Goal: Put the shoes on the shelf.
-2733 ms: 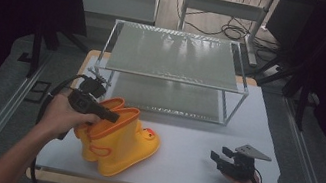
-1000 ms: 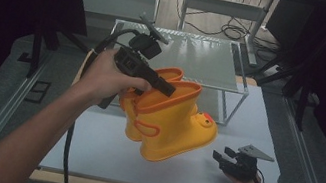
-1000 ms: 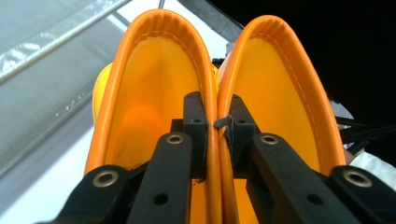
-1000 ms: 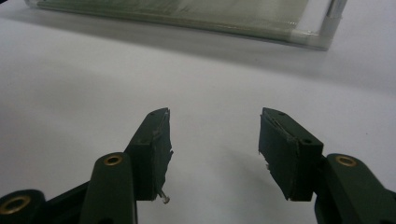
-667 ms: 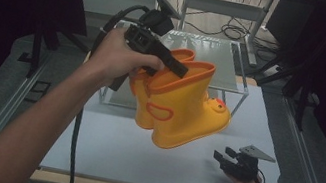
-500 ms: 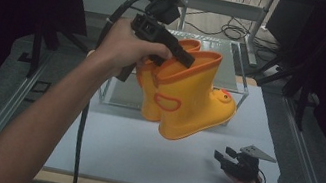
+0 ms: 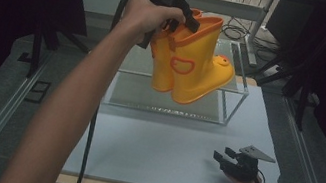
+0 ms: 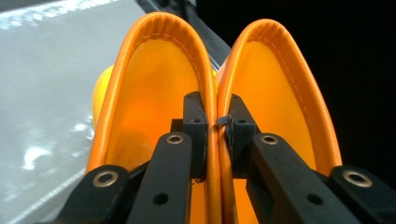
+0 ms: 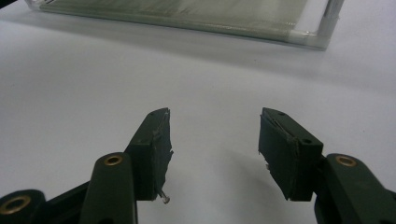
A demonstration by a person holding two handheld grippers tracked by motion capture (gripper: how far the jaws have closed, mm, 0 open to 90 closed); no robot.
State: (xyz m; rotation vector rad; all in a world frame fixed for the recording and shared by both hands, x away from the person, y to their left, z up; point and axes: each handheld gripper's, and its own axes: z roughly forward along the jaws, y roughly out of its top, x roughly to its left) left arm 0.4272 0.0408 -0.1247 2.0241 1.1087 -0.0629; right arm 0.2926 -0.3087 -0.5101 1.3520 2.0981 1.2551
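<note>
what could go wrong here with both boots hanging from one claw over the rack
The left claw pinches only the two touching rims of the yellow boots, so one could slip free and fall. They hang above the glass rack; a low swing could knock its top shelf.

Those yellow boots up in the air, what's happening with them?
A person is holding a pair of yellow rain boots with the left gripper. Its jaws pinch the two boot tops together, so both boots hang from it above the clear glass shelf on the table. One boot has a little duck face on its toe. The right gripper rests open near the table's front edge, holding nothing.
</note>
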